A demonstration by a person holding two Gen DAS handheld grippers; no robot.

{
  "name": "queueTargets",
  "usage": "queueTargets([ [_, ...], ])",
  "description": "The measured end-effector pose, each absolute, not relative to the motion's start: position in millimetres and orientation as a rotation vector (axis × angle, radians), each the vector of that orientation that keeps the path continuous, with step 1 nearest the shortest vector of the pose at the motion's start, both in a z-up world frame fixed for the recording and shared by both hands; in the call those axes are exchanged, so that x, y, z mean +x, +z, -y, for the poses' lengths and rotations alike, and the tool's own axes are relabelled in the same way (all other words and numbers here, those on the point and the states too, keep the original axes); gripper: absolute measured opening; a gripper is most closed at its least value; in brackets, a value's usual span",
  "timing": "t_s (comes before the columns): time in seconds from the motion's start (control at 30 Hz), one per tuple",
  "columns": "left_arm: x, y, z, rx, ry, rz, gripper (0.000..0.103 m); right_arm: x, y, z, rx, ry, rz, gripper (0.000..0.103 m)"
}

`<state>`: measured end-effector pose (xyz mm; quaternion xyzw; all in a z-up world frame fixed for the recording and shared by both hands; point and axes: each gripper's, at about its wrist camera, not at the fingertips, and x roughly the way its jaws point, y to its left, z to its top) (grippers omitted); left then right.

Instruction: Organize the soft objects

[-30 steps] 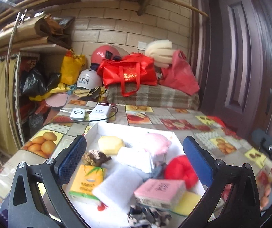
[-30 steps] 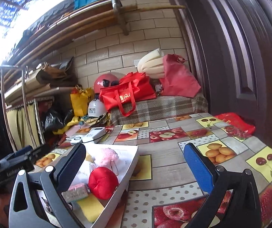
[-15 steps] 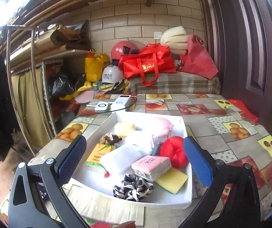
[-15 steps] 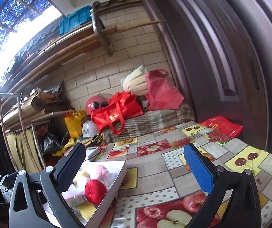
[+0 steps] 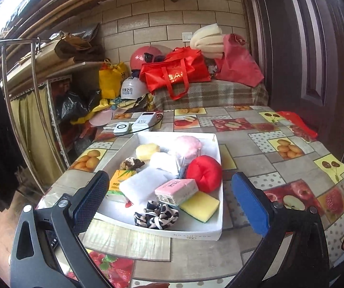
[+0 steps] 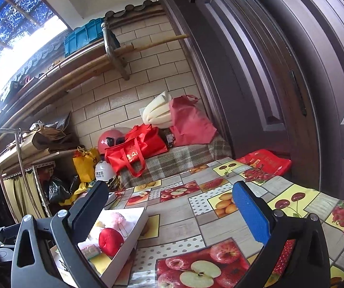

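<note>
White tray (image 5: 216, 158) of soft items, including red ball (image 5: 204, 173), on table (image 5: 251, 148); left tongs (image 5: 169, 202) and right tongs (image 6: 172, 213) both wide, empty.

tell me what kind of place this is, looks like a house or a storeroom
Most likely a lived-in home's entry or storage corner, not a lab. A table under a fruit-print oilcloth stands beside a dark wooden door, and helmets and a red shopping bag are piled against a tiled wall.

both tools (image 5: 169, 196) (image 6: 169, 206) — black frames, blue pads, silver screws.
</note>
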<state>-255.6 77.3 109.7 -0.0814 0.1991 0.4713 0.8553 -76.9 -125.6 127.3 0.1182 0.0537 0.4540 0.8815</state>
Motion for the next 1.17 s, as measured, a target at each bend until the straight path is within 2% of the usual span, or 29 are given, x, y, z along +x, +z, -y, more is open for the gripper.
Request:
queueTargets([
  [1.17,-254.7,98.2,-90.8,-0.252,1.001,-0.487,0.103,-61.8,117.6,129.1,0.218,0.879,-0.194,0.103],
])
